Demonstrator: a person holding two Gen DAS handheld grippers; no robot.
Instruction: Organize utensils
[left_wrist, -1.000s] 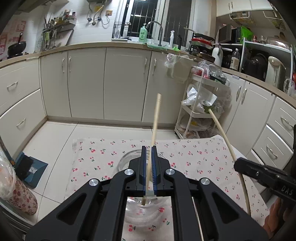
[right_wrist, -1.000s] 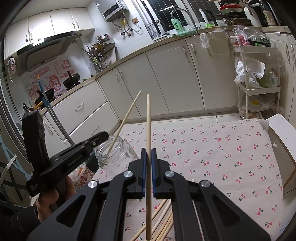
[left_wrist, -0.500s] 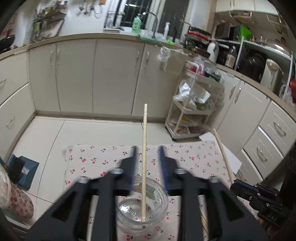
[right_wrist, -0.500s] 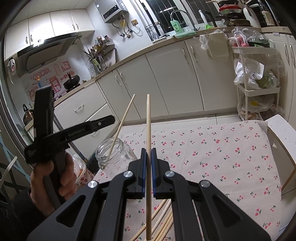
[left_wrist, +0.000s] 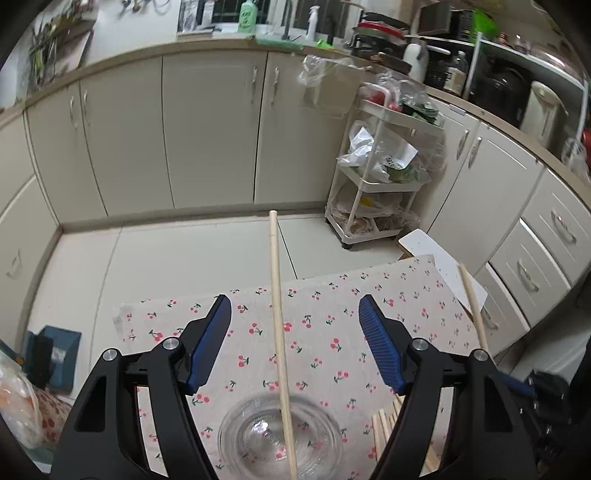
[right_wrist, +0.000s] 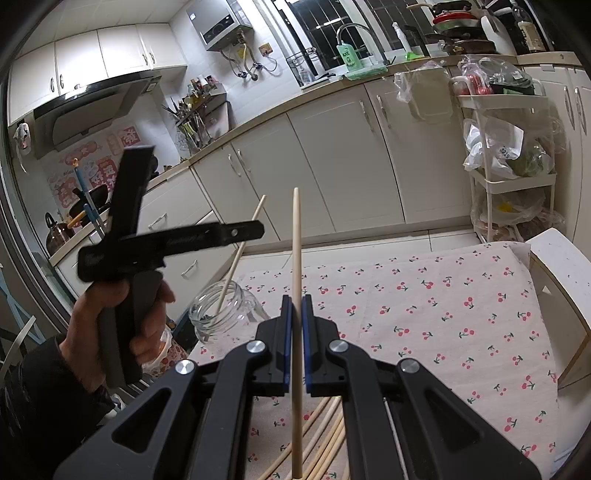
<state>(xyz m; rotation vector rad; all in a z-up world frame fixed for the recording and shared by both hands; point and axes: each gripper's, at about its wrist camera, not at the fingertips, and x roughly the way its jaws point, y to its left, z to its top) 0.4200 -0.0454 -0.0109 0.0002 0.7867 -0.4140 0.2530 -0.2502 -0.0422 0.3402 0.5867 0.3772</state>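
Chopstick (left_wrist: 279, 332) in glass jar (left_wrist: 279, 439), left gripper (left_wrist: 295, 314) jaws opening clear around it; right gripper (right_wrist: 295, 314) pinching second chopstick (right_wrist: 295, 251); cherry-print cloth (right_wrist: 443, 295) beyond lies open.

The green soap bottle (right_wrist: 346, 55) by the sink carries a white label reading "AXE". A bag (right_wrist: 496, 146) on the white cart (right_wrist: 517, 181) bears small print that looks like "2019", though it is too small to be sure. The red and pink wall stickers (right_wrist: 94, 168) by the stove show large Chinese characters, and the lettering along the left gripper (right_wrist: 240, 230) is blurred and unreadable.
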